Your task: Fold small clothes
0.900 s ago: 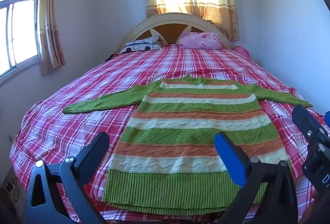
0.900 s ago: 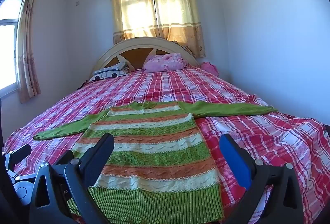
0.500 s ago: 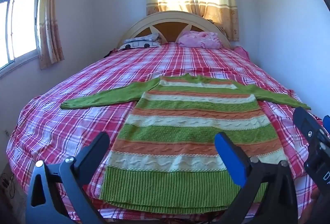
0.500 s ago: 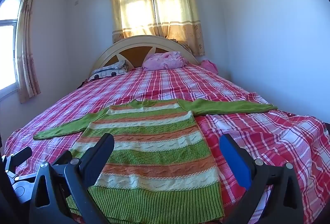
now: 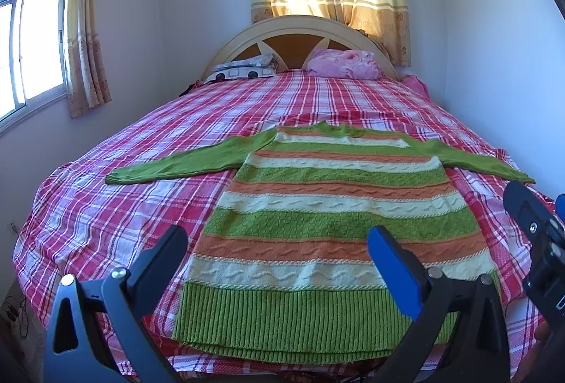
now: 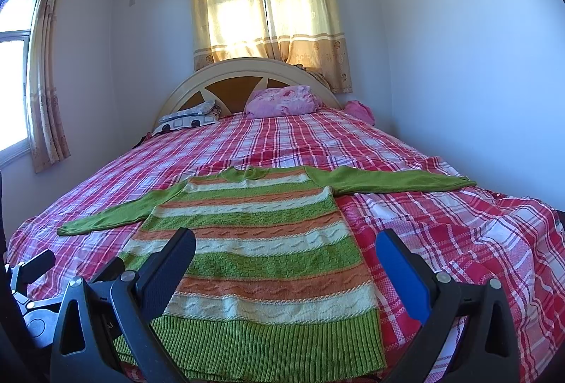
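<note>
The left gripper (image 5: 277,257) and right gripper (image 6: 286,259) both hang spread wide and empty above the ribbed hem of the striped knit sweater (image 5: 328,206), which lies flat, sleeves outstretched, on the red plaid bedsheet (image 5: 106,217). A likely slip: pinching sheet together with the hem, or catching only the top knit layer, so the fold drags or skews.

Your left gripper (image 5: 277,263) hangs with its jaws spread wide above the ribbed hem of the green, orange and cream striped knitted sweater (image 5: 332,224). The sweater lies flat, sleeves outstretched, on the red-and-white checked bedsheet (image 5: 123,206). Just right of the sweater's hem sits your right gripper (image 5: 540,241), only partly in view.
</note>
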The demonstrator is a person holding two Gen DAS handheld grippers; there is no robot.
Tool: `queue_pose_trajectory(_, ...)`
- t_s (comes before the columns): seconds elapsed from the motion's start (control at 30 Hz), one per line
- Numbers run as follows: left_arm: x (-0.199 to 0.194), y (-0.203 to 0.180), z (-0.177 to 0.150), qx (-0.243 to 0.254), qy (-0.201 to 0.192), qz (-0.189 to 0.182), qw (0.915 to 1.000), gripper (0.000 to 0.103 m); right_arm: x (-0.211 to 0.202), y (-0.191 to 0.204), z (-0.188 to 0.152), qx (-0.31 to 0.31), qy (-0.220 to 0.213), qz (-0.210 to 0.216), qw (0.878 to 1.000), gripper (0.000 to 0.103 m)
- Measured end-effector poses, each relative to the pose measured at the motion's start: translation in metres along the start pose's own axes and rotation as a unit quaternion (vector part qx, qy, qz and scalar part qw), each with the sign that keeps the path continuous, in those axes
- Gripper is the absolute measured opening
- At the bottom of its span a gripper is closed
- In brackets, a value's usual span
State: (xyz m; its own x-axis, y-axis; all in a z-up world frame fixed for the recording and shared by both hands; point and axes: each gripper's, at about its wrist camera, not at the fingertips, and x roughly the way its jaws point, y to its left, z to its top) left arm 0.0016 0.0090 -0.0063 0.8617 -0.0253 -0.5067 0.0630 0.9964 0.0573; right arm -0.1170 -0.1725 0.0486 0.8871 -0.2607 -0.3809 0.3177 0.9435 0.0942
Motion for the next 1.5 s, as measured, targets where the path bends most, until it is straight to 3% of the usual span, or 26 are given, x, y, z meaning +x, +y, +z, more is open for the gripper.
queue_pose_trajectory(1.5, 0.0021, -0.0001, -0.0039, 0.009, 0.001, 0.003, 0.9999, 0.103, 0.0078, 0.0023, -0.0034, 0.003, 0.019, -0.005, 1.0, 0.102)
